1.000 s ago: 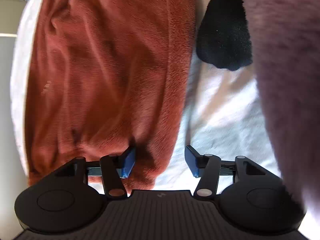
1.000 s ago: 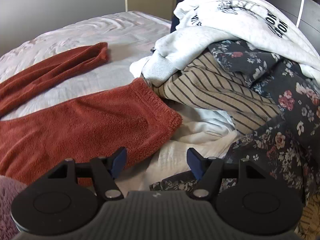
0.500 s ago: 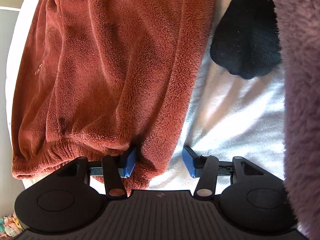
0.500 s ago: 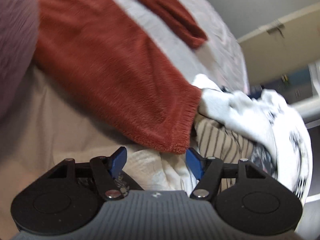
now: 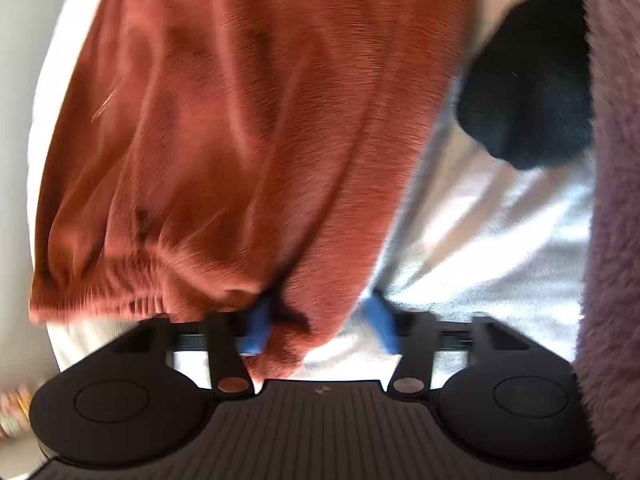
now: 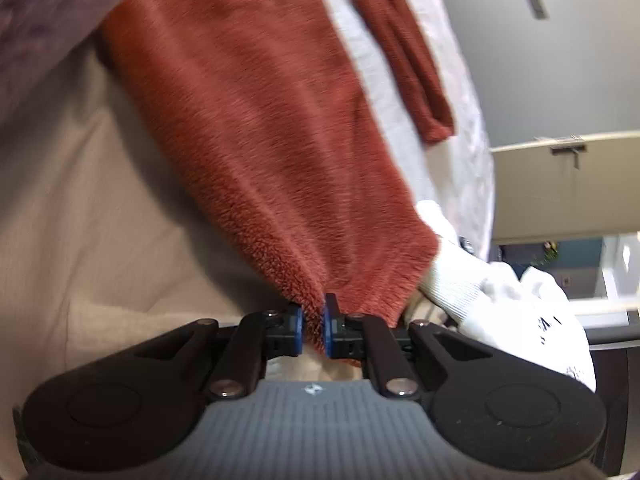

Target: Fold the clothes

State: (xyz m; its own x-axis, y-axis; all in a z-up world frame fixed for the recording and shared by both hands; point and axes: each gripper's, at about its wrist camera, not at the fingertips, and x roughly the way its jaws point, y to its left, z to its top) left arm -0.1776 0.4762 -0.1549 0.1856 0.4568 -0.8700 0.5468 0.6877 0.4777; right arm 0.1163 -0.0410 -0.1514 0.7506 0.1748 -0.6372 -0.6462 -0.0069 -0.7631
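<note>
A rust-red fleece garment (image 5: 248, 120) lies spread on the white bed sheet (image 5: 500, 232). My left gripper (image 5: 318, 320) is at its gathered waistband corner. Its jaws are closing with a bunch of the fleece between them; the left pad touches the cloth, and sheet still shows beside the right pad. In the right wrist view the same garment (image 6: 272, 128) runs away from my right gripper (image 6: 313, 326). That gripper's jaws are closing, and its blue pads pinch the fuzzy hem at the garment's other end. A narrow rust strip (image 6: 400, 40) lies farther off.
A black fleece piece (image 5: 528, 80) lies right of the rust garment, and mauve fuzzy cloth (image 5: 612, 240) fills the right edge. A white sweatshirt (image 6: 512, 300) on the laundry pile sits just right of the pinched hem. A pale cabinet (image 6: 560, 188) stands beyond the bed.
The right gripper rolled, dropped to the rust hem and closed on it. The left jaws narrowed around the waistband corner, bunching the fleece.
</note>
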